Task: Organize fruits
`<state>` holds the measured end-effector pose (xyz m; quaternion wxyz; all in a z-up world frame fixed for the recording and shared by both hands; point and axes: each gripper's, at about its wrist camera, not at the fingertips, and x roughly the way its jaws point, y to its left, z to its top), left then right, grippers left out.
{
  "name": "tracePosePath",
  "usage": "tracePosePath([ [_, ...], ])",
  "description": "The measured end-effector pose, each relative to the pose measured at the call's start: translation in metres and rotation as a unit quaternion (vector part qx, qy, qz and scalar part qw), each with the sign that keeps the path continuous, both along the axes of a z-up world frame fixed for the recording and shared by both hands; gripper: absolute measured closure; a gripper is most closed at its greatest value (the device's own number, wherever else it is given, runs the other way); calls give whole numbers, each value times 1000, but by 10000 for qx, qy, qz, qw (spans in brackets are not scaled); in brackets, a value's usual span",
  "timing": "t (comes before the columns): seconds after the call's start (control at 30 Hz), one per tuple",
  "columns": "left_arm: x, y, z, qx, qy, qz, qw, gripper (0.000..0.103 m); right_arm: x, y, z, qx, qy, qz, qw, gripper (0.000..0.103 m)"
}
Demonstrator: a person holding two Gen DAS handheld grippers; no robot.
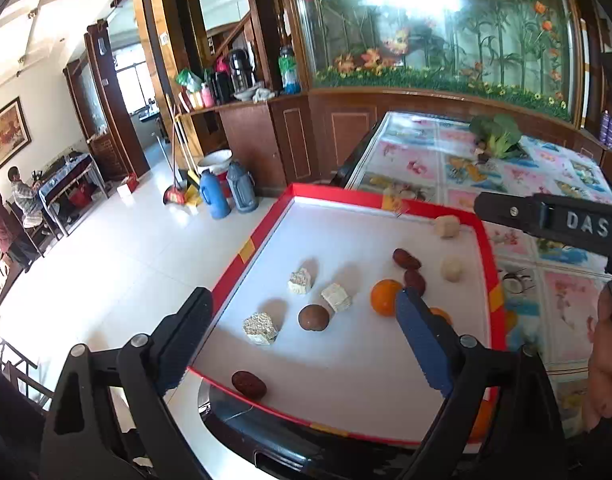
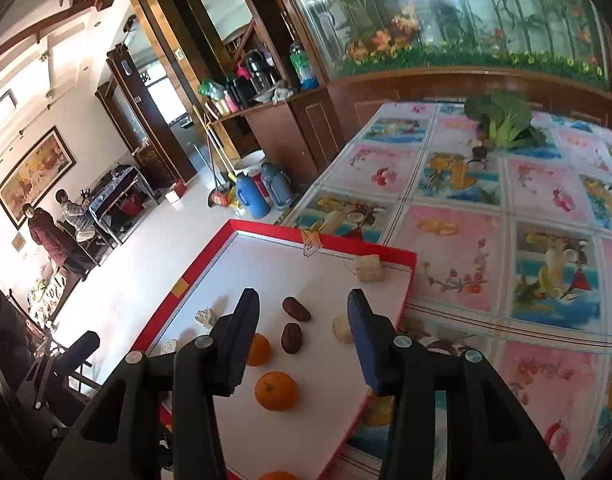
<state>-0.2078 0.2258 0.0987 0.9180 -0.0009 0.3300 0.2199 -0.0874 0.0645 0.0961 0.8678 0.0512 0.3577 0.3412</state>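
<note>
Both grippers hang above the shallow white tray with the red rim (image 2: 210, 256), and both are released and hold nothing. The right gripper (image 2: 304, 336) has its jaws wide apart over the two dark brown dates (image 2: 292, 337); the round orange mandarin (image 2: 276, 391) lies on the tray floor just nearer to the camera than they do. The left gripper (image 1: 302, 340) is spread over the brown round fruit (image 1: 313, 317). To do this step well, I think the right gripper should come down straight with one finger on each side of the mandarin, then close gently, because the fruit rolls easily.
</note>
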Motion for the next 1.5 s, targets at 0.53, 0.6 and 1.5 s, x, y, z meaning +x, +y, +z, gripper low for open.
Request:
tracePosePath([
  [0.53, -104, -66, 73, 682, -1137, -285, 9908, 0, -145, -75, 63, 291, -1731, -371, 9838, 36],
  [0.6, -120, -70, 78, 718, -1260, -292, 9890, 0, -160, -80, 65, 293, -1921, -444, 9799, 30],
  [1.5, -193, -48, 78, 762, -1895, 474, 9778, 0, -230, -87, 42, 649, -2218, -995, 9678, 13],
])
